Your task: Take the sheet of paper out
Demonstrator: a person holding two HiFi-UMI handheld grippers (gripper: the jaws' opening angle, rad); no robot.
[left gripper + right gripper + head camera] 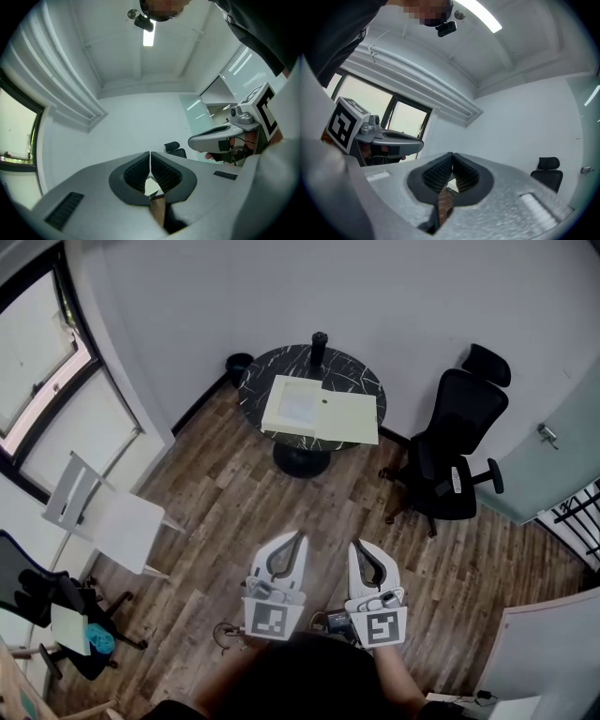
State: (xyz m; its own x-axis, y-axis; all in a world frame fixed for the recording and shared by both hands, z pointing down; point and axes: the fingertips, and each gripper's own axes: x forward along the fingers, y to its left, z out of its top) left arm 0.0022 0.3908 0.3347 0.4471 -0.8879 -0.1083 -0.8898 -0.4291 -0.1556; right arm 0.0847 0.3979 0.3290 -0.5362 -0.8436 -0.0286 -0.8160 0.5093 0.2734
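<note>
A round black marble table (347, 371) stands by the far wall. On it lies an open pale yellow flat box (352, 418) with a white sheet of paper (298, 407) in its left half. My left gripper (301, 535) and right gripper (355, 545) are held side by side over the wood floor, well short of the table. Both are shut with nothing between the jaws. In the left gripper view the tips (150, 153) meet; in the right gripper view the tips (453, 154) meet too. Each gripper view points upward at wall and ceiling.
A black office chair (455, 451) stands right of the table. A white folding chair (108, 512) is at the left near the window. A dark cylinder (319, 346) stands on the table's back edge, a black bin (239, 365) behind. Another black chair (47, 601) is at lower left.
</note>
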